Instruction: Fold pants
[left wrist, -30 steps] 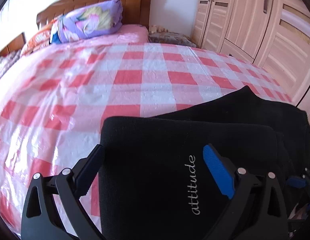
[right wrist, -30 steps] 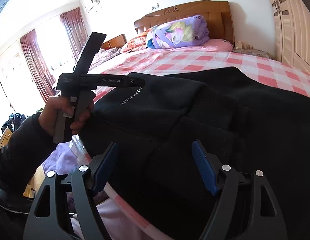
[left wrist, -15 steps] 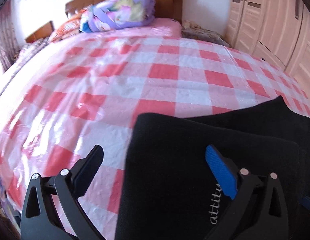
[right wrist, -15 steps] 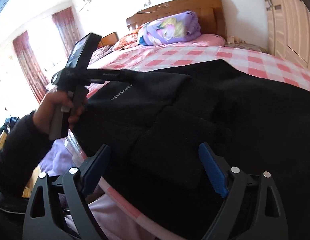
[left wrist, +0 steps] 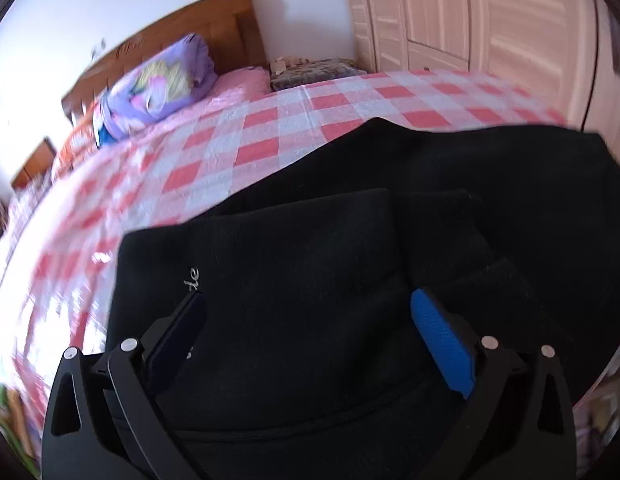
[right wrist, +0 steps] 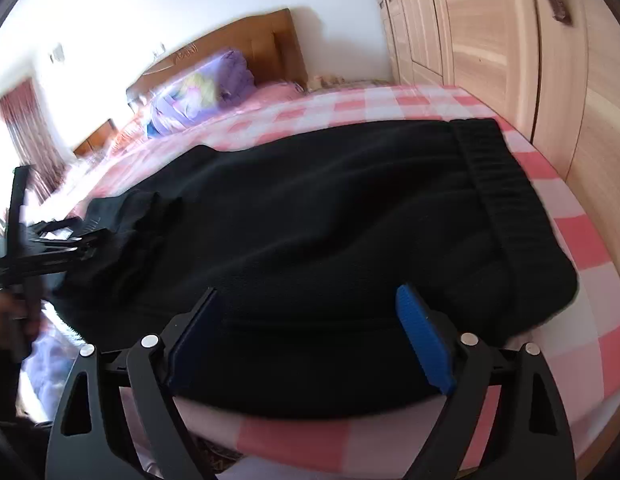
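The pants [right wrist: 341,216], black and partly folded, lay across the near end of the bed [right wrist: 581,240] on its pink checked cover, waistband [right wrist: 497,184] toward the wardrobe [right wrist: 489,40]. A folded leg end with white lettering [left wrist: 192,280] sat on top at the other end. The left gripper [left wrist: 310,320] hung over that folded part, jaws wide apart, gripping nothing. The right gripper [right wrist: 310,320] hung above the near edge of the pants, jaws wide but closing, fabric beneath them, not pinched. A purple quilt [left wrist: 158,84] lay by the headboard [left wrist: 214,40].

Home bedroom: bed [left wrist: 349,104], wardrobe [left wrist: 489,20].
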`<state>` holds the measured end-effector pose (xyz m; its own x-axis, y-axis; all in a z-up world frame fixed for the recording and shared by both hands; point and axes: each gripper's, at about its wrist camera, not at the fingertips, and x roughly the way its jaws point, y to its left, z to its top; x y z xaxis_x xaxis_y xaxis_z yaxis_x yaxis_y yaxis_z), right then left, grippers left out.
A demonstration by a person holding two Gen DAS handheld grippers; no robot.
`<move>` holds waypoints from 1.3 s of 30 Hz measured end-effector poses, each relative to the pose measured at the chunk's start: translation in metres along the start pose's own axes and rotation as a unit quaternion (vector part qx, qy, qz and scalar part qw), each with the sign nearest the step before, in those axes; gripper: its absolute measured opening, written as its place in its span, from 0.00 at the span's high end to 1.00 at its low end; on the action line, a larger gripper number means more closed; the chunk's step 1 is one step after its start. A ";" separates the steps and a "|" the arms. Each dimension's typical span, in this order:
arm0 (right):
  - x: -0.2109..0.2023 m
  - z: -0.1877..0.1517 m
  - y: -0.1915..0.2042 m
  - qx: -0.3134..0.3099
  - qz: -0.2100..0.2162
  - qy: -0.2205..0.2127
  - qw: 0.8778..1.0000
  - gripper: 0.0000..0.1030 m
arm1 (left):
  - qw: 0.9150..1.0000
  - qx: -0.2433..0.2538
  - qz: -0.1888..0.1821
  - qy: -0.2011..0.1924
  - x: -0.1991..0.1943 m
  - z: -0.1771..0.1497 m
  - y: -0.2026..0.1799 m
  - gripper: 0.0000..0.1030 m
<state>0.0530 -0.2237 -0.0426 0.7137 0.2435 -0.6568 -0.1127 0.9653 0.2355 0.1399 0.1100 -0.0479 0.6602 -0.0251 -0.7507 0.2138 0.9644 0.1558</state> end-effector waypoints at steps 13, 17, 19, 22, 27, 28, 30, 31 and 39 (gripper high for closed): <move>0.057 0.070 0.033 -0.084 -0.089 0.047 0.991 0.14 | 0.998 -0.012 0.052 0.020 0.012 -0.015 0.009 0.01; 0.076 0.063 0.018 -0.114 -0.114 0.090 0.983 0.11 | 0.999 -0.019 0.045 0.021 0.010 -0.016 0.008 0.01; 0.067 0.059 0.006 -0.110 -0.096 0.093 0.985 0.11 | 0.999 -0.024 0.041 0.021 0.012 -0.016 0.009 0.01; 0.055 0.051 0.005 -0.112 -0.099 0.088 0.985 0.11 | 0.999 -0.028 0.035 0.020 0.013 -0.016 0.011 0.01; 0.021 0.049 0.021 -0.089 -0.115 0.035 0.989 0.11 | 0.999 -0.032 0.035 0.020 0.014 -0.016 0.011 0.01; 0.019 0.045 0.022 -0.093 -0.112 0.036 0.989 0.11 | 0.999 -0.032 0.036 0.021 0.014 -0.016 0.011 0.01; 0.030 0.037 0.016 -0.102 -0.129 0.063 0.984 0.11 | 0.998 -0.027 0.042 0.026 0.013 -0.014 0.009 0.01; 0.036 0.031 0.010 -0.102 -0.124 0.073 0.984 0.10 | 0.998 -0.024 0.048 0.032 0.012 -0.013 0.007 0.01; -0.069 0.011 -0.035 0.045 -0.009 -0.085 0.995 0.10 | 0.998 -0.003 0.043 -0.049 -0.053 0.016 -0.030 0.02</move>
<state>0.0152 -0.2748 0.0019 0.8228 0.1988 -0.5325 -0.0413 0.9553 0.2928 0.1102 0.0783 -0.0019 0.7433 0.0320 -0.6682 0.1490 0.9658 0.2121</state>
